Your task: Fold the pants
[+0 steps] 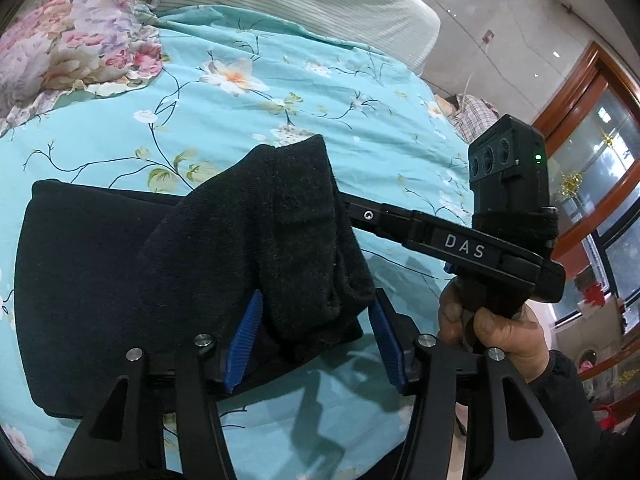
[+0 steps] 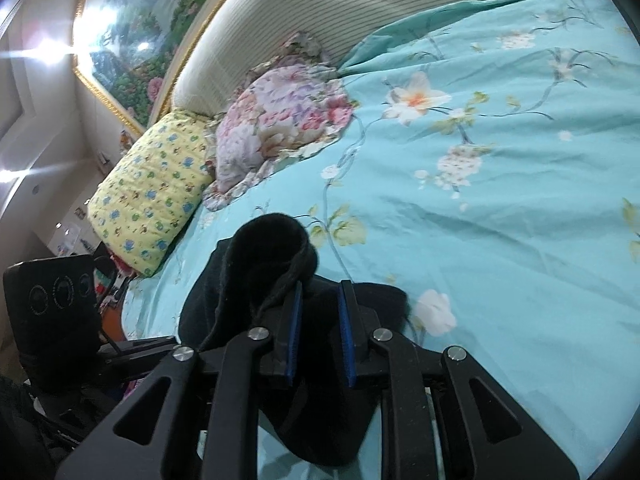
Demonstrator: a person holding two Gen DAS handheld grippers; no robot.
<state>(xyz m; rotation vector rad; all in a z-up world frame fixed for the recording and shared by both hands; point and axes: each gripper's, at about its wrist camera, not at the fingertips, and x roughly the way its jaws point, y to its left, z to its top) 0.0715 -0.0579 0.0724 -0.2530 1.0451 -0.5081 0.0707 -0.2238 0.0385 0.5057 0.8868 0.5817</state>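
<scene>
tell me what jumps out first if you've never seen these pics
The black pants stand out, folded into a dark bundle on the turquoise floral quilt. The left gripper straddles a raised fold with its blue pads apart, while the right gripper points at the same bundle, jaws slightly apart. Behind, a pink floral pillow and a yellow pillow lie by the striped headboard.

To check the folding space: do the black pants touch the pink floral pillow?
Apart. The left wrist view shows blue bedcover between the pants and the pillow.
</scene>
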